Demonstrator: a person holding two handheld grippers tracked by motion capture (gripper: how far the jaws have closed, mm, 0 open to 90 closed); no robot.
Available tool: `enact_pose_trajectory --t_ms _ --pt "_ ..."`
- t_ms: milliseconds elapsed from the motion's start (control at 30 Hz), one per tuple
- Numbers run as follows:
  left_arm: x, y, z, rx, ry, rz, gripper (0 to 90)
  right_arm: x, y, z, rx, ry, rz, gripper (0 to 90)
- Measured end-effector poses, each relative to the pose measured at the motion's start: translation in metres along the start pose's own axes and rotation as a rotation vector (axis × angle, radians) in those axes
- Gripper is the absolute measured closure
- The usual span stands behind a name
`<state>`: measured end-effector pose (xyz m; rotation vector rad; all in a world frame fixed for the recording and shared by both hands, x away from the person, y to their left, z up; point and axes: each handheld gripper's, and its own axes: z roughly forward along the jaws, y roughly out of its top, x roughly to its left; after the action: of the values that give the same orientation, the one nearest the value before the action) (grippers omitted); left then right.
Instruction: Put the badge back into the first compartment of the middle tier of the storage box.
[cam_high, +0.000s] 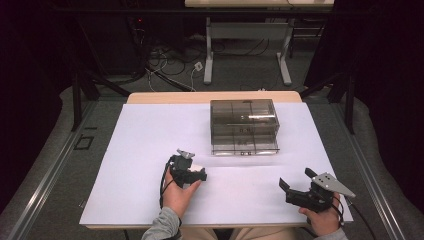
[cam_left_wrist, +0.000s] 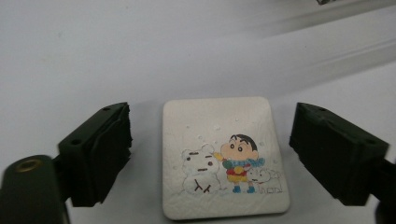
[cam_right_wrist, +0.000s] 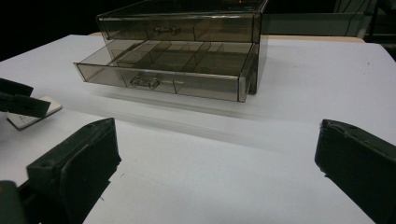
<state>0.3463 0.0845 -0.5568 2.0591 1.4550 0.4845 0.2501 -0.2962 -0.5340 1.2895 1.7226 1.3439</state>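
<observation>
Left claw (cam_left_wrist: 210, 154) stands open astride the card (cam_left_wrist: 223, 156), which lies flat on the sheet just before the box's (cam_high: 244, 126) open drawer (cam_right_wrist: 163, 70), so we should close squarely on both side edges, pads low.

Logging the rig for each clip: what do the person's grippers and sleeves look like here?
Both grippers are black, with two blocky black jaws each. The right gripper carries a grey three-cornered plate on top; the left gripper has a small grey part on top and a black cable looping beside it. The sleeves are grey.
</observation>
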Motion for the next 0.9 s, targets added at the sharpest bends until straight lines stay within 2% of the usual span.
enact_pose_trajectory --t_ms 200,567,600,667,767,900 --pt "-0.0003 -0.0021 0.0004 0.003 0.008 -0.001 17.3 0.0004 0.0005 0.0004 0.009 -0.001 0.007 0.0" --pt "-0.0032 -0.0049 -0.0025 -0.01 0.016 -0.009 25.5 0.0021 0.0005 0.0022 0.015 0.005 0.004 0.0" --pt "-0.0046 -0.005 -0.0025 -0.012 0.012 -0.021 26.7 0.0016 0.0003 0.0025 0.013 0.005 -0.002 0.0" --pt "-0.0053 -0.0044 -0.0038 -0.003 0.014 -0.009 29.8 0.0021 -0.0001 0.0034 0.009 0.008 0.003 0.0" --pt "-0.0072 -0.0042 -0.0046 0.001 0.019 -0.015 33.3 0.0015 0.0 0.0031 0.009 0.008 0.001 0.0" --pt "-0.0075 -0.0032 -0.0045 0.008 0.02 -0.024 33.4 0.0002 0.0002 0.0027 0.013 0.003 0.001 0.0"
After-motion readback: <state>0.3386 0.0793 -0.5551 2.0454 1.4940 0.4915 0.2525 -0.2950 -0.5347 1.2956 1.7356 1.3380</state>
